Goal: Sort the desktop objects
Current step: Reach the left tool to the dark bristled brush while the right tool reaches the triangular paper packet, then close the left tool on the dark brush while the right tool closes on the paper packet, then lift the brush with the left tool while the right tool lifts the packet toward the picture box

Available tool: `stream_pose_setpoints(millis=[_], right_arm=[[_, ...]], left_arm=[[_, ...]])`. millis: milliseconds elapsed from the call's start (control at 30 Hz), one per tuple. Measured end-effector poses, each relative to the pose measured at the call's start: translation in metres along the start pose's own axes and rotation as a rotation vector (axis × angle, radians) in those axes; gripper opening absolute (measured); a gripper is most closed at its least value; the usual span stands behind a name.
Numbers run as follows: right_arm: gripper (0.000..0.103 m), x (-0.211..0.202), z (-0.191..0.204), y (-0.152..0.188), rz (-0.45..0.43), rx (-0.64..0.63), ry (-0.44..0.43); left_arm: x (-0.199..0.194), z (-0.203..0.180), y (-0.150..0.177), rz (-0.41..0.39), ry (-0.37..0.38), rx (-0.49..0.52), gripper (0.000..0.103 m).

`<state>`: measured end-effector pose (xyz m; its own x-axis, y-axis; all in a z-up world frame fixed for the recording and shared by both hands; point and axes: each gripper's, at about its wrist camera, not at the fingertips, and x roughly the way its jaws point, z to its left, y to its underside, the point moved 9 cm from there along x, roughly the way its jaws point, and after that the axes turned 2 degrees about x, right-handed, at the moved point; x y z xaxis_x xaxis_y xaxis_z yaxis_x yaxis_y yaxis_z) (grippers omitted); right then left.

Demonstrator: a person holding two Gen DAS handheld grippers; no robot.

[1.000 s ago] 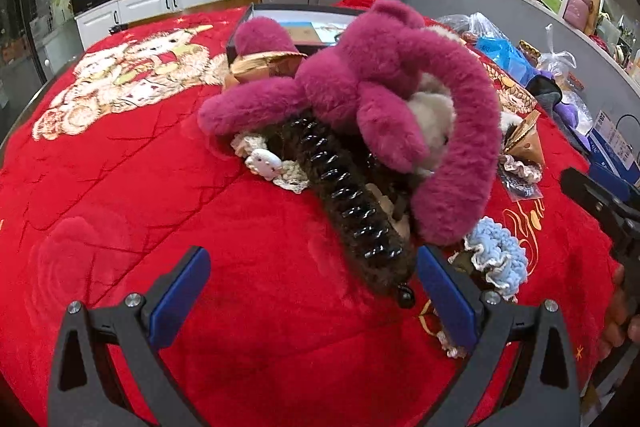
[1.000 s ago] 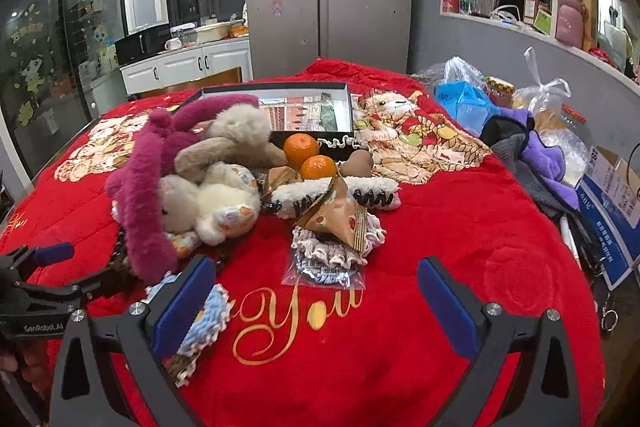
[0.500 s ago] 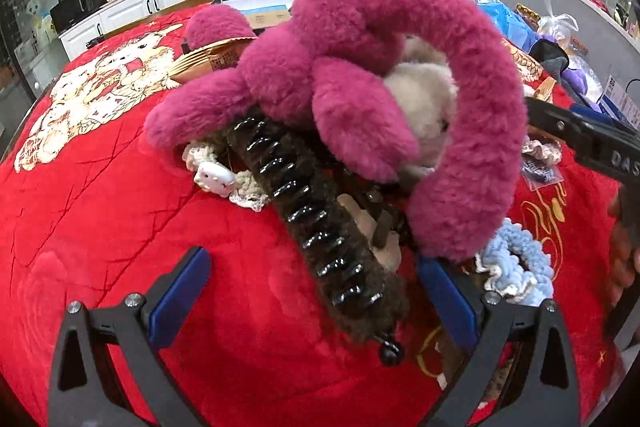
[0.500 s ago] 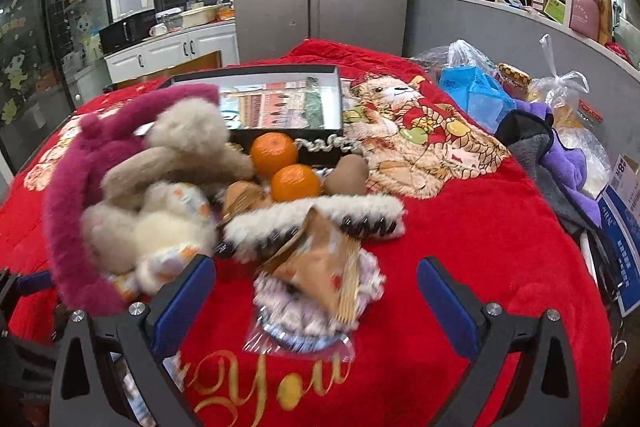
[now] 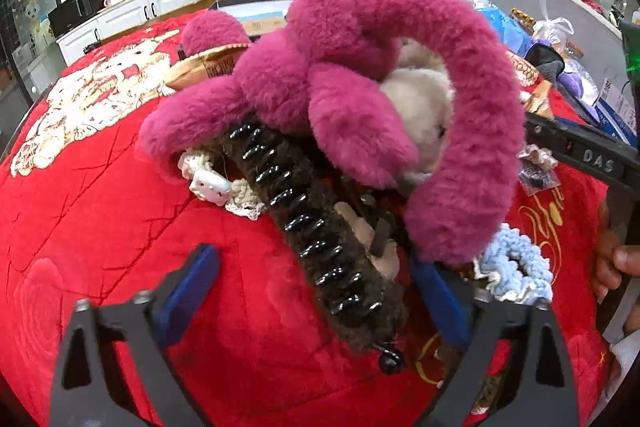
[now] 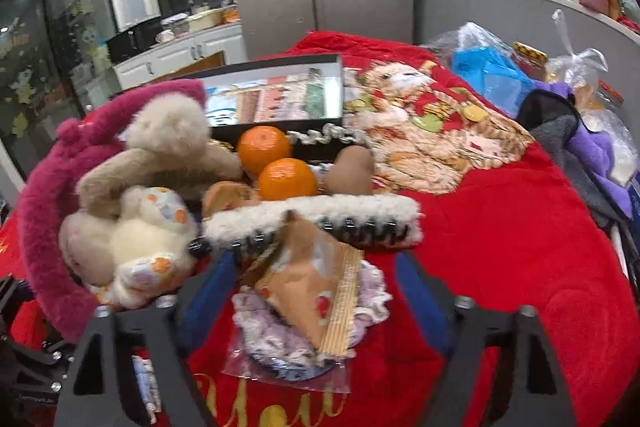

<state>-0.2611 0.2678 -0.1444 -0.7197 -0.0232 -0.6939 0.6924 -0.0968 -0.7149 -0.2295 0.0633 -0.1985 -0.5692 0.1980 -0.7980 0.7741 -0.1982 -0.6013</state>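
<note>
Jaws on our left gripper [image 5: 316, 287] have just been closing, the brown furry hair claw [image 5: 320, 239] between the blue pads, no firm grip visible. Our right gripper [image 6: 316, 291] has likewise been narrowing around the snack packet [image 6: 316, 287] on its frilly scrunchie [image 6: 280, 331], near the red quilt's [image 6: 500, 247] front edge. Beyond lie the white hair claw [image 6: 312, 219], magenta plush [image 5: 360, 67], two oranges [image 6: 286, 179] and the black box [image 6: 276, 99] toward the far edge.
</note>
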Motion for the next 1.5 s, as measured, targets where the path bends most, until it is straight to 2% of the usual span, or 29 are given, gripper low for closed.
stream_pose_setpoints(millis=[100, 133, 167, 300, 400, 433, 733, 900, 1033, 1200, 1333, 1500], right_arm=[[0.057, 0.0, 0.008, 0.001, -0.006, -0.019, -0.016], [0.051, -0.001, 0.009, 0.001, -0.009, -0.012, -0.033], [0.05, -0.002, 0.009, 0.001, -0.011, 0.001, -0.048], [0.041, -0.004, 0.007, 0.002, -0.001, 0.051, -0.086], [0.025, -0.01, 0.013, 0.005, 0.005, 0.065, -0.117], [0.024, -0.012, 0.014, 0.005, 0.003, 0.07, -0.125], [0.024, -0.049, 0.03, 0.003, -0.05, 0.033, -0.146], [0.024, -0.071, 0.043, 0.006, -0.074, 0.013, -0.167], [0.024, -0.093, 0.054, 0.005, -0.096, -0.016, -0.171], [0.024, -0.129, 0.065, -0.015, -0.169, -0.039, -0.166], [0.024, -0.148, 0.074, -0.033, -0.216, -0.057, -0.161], [0.024, -0.156, 0.087, -0.043, -0.244, -0.086, -0.172]], left_arm=[[-0.004, -0.002, -0.001, -0.022, 0.002, 0.012, 0.055], [-0.006, -0.002, -0.001, -0.027, -0.004, 0.015, 0.051], [-0.007, -0.001, -0.001, -0.03, -0.013, 0.016, 0.044], [-0.016, 0.001, 0.003, -0.047, 0.013, -0.018, 0.037], [-0.025, 0.003, 0.008, -0.062, 0.022, -0.028, 0.036], [-0.029, 0.003, 0.01, -0.066, 0.02, -0.027, 0.036], [-0.066, 0.018, 0.025, -0.116, 0.017, -0.075, 0.036], [-0.093, 0.02, 0.026, -0.158, 0.019, -0.07, 0.036], [-0.115, 0.018, 0.011, -0.198, 0.033, -0.055, 0.036], [-0.147, 0.011, -0.027, -0.267, 0.02, -0.024, 0.036], [-0.16, 0.01, -0.052, -0.284, 0.016, -0.033, 0.037], [-0.162, 0.009, -0.062, -0.283, 0.001, -0.022, 0.037]])
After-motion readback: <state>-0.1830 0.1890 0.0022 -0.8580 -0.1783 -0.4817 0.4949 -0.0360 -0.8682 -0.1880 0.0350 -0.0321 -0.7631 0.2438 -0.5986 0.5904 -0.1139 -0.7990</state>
